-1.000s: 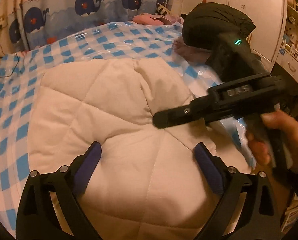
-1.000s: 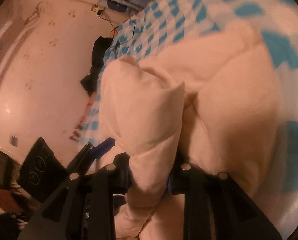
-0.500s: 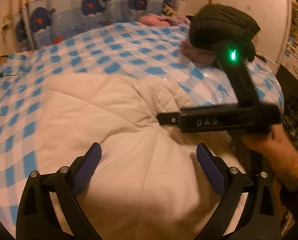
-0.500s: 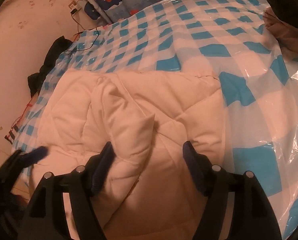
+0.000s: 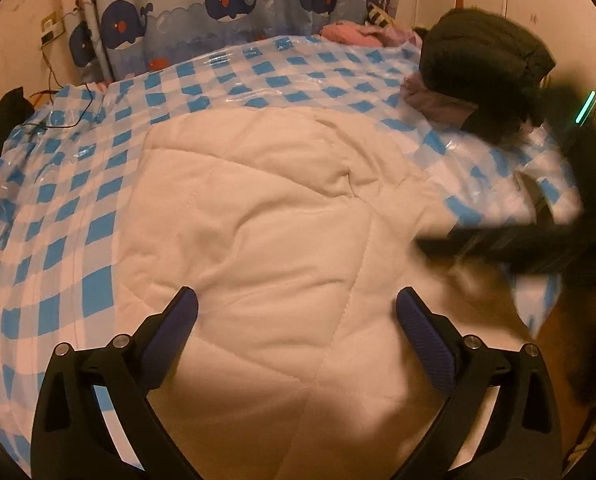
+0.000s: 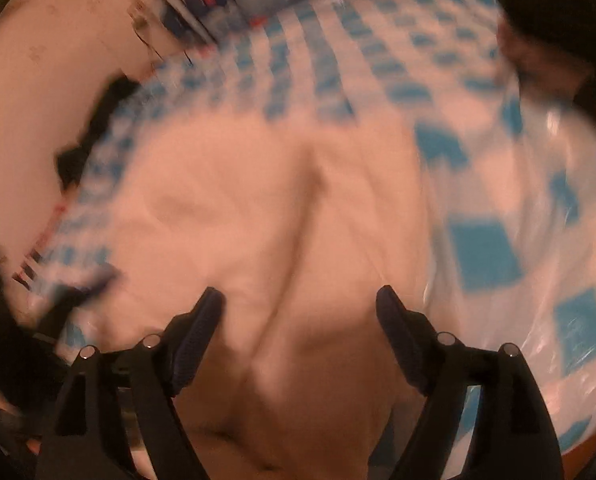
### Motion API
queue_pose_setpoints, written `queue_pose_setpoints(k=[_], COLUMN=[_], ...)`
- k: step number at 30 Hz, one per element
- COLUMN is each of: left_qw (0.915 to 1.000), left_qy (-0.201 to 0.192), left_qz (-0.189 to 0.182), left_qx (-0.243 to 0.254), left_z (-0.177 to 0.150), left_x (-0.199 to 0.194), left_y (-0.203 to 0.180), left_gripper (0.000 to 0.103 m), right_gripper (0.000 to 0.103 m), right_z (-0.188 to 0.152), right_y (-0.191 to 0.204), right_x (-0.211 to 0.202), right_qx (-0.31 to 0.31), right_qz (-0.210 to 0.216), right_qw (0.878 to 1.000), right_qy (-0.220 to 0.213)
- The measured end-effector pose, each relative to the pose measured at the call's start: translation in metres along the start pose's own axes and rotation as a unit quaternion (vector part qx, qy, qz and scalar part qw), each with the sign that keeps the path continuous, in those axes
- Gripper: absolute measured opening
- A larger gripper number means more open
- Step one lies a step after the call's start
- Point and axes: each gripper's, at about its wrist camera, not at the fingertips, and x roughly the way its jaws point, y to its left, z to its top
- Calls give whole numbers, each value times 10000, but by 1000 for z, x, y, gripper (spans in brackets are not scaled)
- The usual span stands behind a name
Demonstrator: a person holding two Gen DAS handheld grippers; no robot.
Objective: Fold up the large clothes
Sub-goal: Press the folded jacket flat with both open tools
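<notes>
A cream quilted garment (image 5: 266, 232) lies folded and fairly flat on the blue-and-white checked bed cover (image 5: 58, 208). It also shows, blurred, in the right wrist view (image 6: 282, 208). My left gripper (image 5: 298, 320) is open and empty above the garment's near part. My right gripper (image 6: 298, 312) is open and empty over the garment's near edge; it appears in the left wrist view as a dark blur (image 5: 529, 240) at the garment's right edge.
A dark green padded jacket (image 5: 485, 64) lies at the far right of the bed on pinkish clothes (image 5: 429, 100). Pink clothes (image 5: 353, 34) lie at the back. A whale-print curtain (image 5: 234, 4) hangs behind. A black item (image 6: 94, 128) lies by the left wall.
My right gripper let go of the cream fold it held one second ago, opened and pulled back to the right. The fold now lies flat. My left gripper stayed open over the garment.
</notes>
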Motion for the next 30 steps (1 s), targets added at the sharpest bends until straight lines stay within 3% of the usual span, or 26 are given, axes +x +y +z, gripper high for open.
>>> queue_pose_setpoints(k=[4,6,8,10,11,17,21,23,25,27,28,30], left_qw=[9943,9867,9723,9567,9582,9799,9898,9891,9868,9813,9740,9676], left_qy=[-400,-239,248,520,481,91,-393,-614,-452,133,287,-9], left_qz=[172,21,-586,-1393,-1375,-1125,-535,-169,341,499,393,550], left_qx=[-972,-1609,-2248,-2501,-2463,-1644,-1257,-1328,-1517,-1854,-2213,-2464], left_z=[-16,-25,-35,-44,-46,-34,-31,-33,-40,-51,-59,-67], left_x=[-33,-25,1,26,30,11,-25,-47,-52,-39,-38,-52], left_y=[56,92,120,124,118,85,78,93,119,148,167,180], left_gripper=[95,95,95,95,95,95,95,95,95,95,94,94], right_gripper=[84,85,85,85,86,93,93,93,93,93,94,94], right_z=[-9,-9,-10,-11,-12,-16,-5,2,5,9,11,14], right_y=[-10,-6,-5,-3,0,-8,26,47,73,93,97,97], right_x=[15,16,16,18,19,27,43,57,79,101,105,105], right_qx=[229,161,177,195,210,313,79,-90,-315,-553,-653,-747], right_qz=[146,59,78,91,85,322,600,850,1102,1101,1085,1044], right_qw=[9995,9997,9996,9996,9995,9973,9961,9947,9924,9922,9919,9917], right_qy=[-157,-192,-187,-202,-229,-584,-642,-578,-438,-169,-112,-6])
